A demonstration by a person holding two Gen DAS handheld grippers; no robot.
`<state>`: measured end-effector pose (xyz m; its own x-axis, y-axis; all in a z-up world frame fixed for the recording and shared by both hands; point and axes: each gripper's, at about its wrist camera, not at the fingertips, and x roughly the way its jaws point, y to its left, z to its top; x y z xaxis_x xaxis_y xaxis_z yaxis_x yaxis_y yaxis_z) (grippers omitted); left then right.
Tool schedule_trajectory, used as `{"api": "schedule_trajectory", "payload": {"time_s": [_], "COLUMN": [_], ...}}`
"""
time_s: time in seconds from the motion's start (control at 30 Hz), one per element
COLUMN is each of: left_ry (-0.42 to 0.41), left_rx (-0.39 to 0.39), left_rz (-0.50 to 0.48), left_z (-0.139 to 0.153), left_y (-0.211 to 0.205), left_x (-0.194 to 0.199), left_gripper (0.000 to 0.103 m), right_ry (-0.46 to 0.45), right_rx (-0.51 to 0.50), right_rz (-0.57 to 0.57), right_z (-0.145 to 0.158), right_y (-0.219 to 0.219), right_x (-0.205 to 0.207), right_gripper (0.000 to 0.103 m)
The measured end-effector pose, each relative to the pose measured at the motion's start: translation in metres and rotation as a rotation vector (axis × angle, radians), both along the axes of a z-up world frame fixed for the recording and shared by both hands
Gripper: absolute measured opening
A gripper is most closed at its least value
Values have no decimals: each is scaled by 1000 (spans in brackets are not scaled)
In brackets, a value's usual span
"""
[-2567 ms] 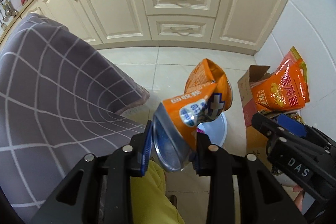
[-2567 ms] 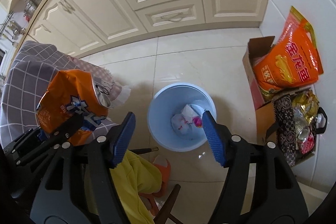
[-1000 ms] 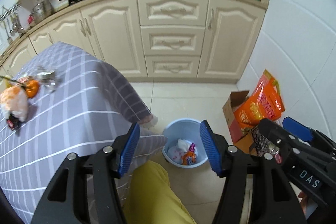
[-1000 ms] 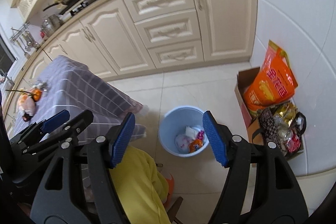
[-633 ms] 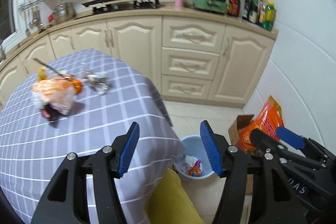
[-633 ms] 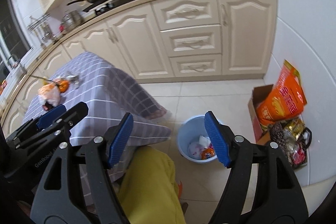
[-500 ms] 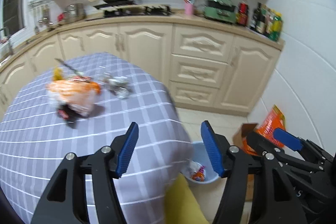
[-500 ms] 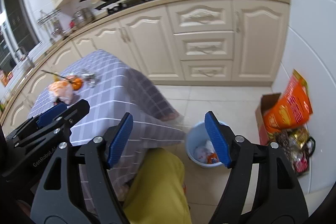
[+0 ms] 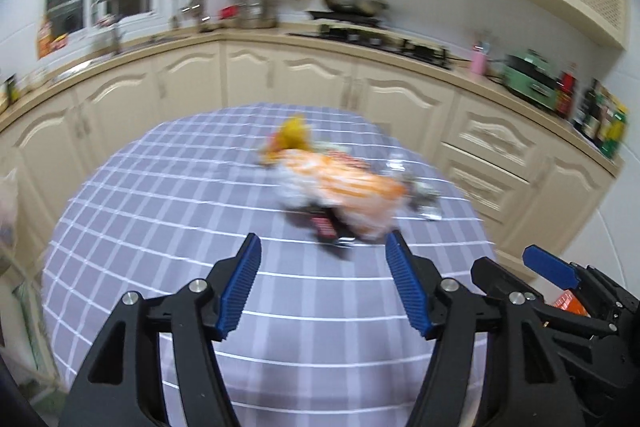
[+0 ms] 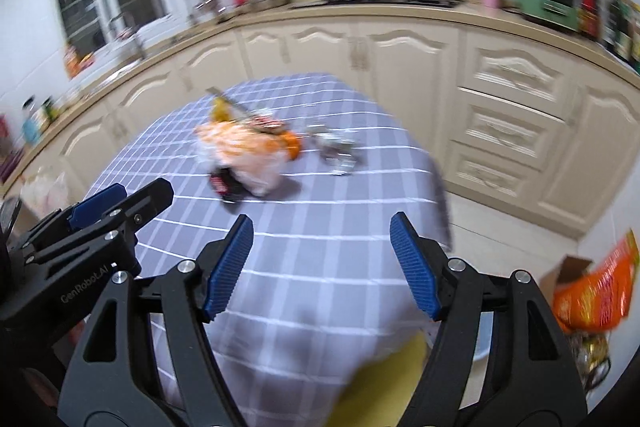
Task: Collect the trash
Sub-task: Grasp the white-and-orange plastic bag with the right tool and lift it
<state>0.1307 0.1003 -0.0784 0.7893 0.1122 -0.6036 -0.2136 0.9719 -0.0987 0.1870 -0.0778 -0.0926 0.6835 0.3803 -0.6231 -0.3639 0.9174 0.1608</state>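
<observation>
Both grippers are empty and aimed at the table (image 9: 168, 211), so the step in hand looks like the reach for the next piece of trash: the left gripper (image 9: 324, 277) has its jaws apart and opening with nothing between them, and the right gripper (image 10: 322, 261) has its jaws wide apart and bare too. The trash lies on the checked cloth well ahead of both: an orange-and-white bag (image 9: 344, 191) over a dark wrapper (image 9: 326, 227), with crumpled foil (image 10: 336, 151) just beside. The next move calls for bringing one gripper down to straddle the bag and closing on it; blur hides finer detail.
</observation>
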Motion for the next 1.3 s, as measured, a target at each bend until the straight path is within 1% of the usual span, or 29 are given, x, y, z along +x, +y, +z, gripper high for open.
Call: {"api": "schedule_trajectory", "payload": {"time_s": [0.1,0.23,0.4,0.47,0.57,0.63,0.83,1.03,1.07,1.1,1.13,1.17,1.2,1.27,1.3], "left_ry": [21,49,88,104,122,143,173,194,200,205,209,213,217,224,225], "left_rx": [-19,-34,-48,-40,-51,-63,-77,-91,-97,-102,-105,-109,-111,-114,-114], "left_rz": [60,115,171,191,200,191,166,172,174,175,177,179,182,186,187], "left_z": [-5,-11,-16,-18,-21,-25,-31,-39,-41,-42,-43,-44,-46,-48,-48], "left_y": [30,58,86,95,105,110,115,119,121,122,123,124,126,127,128], "left_x": [5,12,25,30,37,43,53,61,62,63,64,64,65,65,66], "left_gripper": [64,64,64,64,66,66,66,67,67,67,67,67,67,67,67], "right_ry": [8,18,23,29,27,25,14,-37,-43,-52,-65,-82,-77,-74,-74], "right_rx": [-25,-52,-75,-80,-95,-107,-151,-268,-283,-304,-331,-362,-356,-330,-307], "right_rz": [68,154,217,227,231,228,213,218,214,208,201,193,202,207,213], "right_z": [-3,-6,-11,-13,-14,-16,-20,-32,-33,-35,-36,-38,-38,-35,-33], "right_y": [27,60,83,90,98,100,109,126,128,129,131,133,133,129,126], "right_x": [14,34,55,66,81,90,113,123,123,124,123,122,122,120,119], "right_gripper": [71,71,71,71,71,71,71,71,69,60,41,32,31,25,16]}}
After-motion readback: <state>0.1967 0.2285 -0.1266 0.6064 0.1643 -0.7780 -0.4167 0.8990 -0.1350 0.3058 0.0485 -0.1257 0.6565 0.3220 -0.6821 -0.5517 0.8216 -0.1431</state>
